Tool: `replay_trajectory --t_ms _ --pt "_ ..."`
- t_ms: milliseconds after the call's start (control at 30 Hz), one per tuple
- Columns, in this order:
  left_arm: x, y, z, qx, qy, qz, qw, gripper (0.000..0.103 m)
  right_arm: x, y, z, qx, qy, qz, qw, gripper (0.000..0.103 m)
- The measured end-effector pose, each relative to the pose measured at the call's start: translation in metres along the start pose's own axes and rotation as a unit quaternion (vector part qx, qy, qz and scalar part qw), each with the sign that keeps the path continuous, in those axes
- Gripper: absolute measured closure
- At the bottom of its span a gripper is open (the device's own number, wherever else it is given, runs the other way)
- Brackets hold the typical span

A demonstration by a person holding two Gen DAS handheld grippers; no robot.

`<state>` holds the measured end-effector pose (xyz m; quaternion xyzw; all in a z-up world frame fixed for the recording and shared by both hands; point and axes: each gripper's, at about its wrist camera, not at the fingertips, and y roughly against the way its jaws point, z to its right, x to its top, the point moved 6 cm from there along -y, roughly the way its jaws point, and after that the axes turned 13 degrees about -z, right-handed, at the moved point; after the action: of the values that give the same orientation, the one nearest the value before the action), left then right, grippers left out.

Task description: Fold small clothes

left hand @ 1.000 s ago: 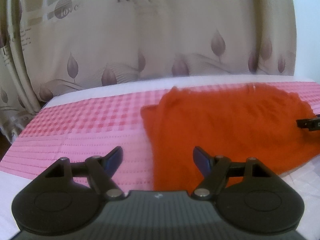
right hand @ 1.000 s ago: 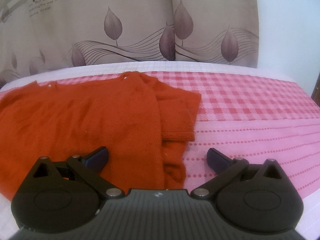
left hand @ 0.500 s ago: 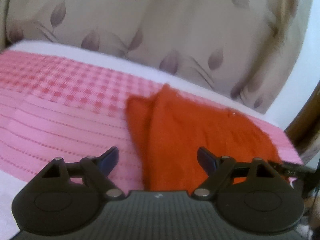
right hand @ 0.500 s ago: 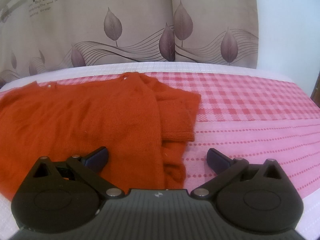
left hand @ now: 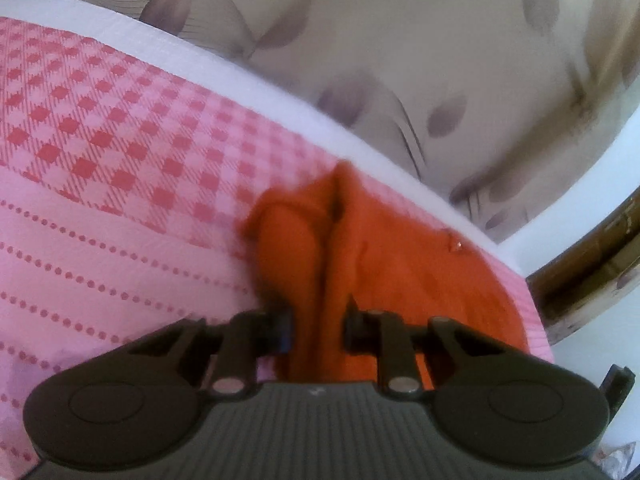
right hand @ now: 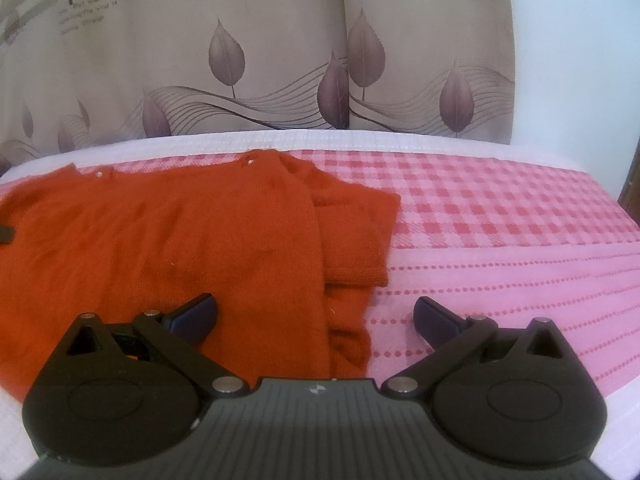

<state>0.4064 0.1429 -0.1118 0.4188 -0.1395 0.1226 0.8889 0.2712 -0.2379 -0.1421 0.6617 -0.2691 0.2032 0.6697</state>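
Note:
An orange knitted sweater (right hand: 180, 232) lies flat on the pink checked cover (right hand: 500, 216), its right sleeve folded in over the body. In the left wrist view a raised fold of the sweater (left hand: 316, 264) at its left edge runs between the fingers of my left gripper (left hand: 318, 322). Its jaws are closing, and the pads press on the bunched fabric. My right gripper (right hand: 314, 316) is open and hovers over the sweater's near right edge, with nothing held between its fingers. A dark tip of the left gripper (right hand: 6, 234) shows at the sweater's far left.
A beige curtain (right hand: 280, 60) with leaf prints hangs right behind the bed. A white band (right hand: 360, 140) edges the cover at the back. A wooden frame (left hand: 592, 264) and a white wall stand at the right of the left wrist view.
My left gripper has rolled, dropped onto the sweater's left edge and gone from wide open to closed on a fold of it. The right gripper has stayed still and open.

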Motion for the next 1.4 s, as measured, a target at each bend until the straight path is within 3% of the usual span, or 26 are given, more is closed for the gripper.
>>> replay_trajectory --t_ms 100,333,567,1033,1233,1400 --pt "-0.005 0.0 0.007 0.015 -0.011 0.017 0.9997 0.085 0.0 0.0 0.0 0.002 -0.003 -0.001 1.0 0.0" --pt "-0.005 0.009 0.023 0.012 0.036 0.056 0.9977 0.088 -0.002 0.001 0.005 0.027 -0.031 0.0 0.999 0.0" --pt "0.002 0.021 0.072 0.004 0.054 0.073 0.9959 0.088 -0.002 0.005 0.018 0.075 -0.072 0.012 0.994 0.0" --pt "-0.01 -0.024 0.167 0.002 0.06 0.059 0.9965 0.088 -0.006 0.012 0.048 0.176 -0.16 0.04 0.97 0.0" --pt "-0.023 -0.045 0.186 -0.015 0.079 0.059 0.995 0.088 -0.007 0.012 0.056 0.196 -0.181 0.048 0.962 0.0" --pt "-0.034 -0.068 0.205 -0.033 0.057 0.042 0.997 0.087 -0.008 0.012 0.057 0.201 -0.186 0.05 0.96 0.0"
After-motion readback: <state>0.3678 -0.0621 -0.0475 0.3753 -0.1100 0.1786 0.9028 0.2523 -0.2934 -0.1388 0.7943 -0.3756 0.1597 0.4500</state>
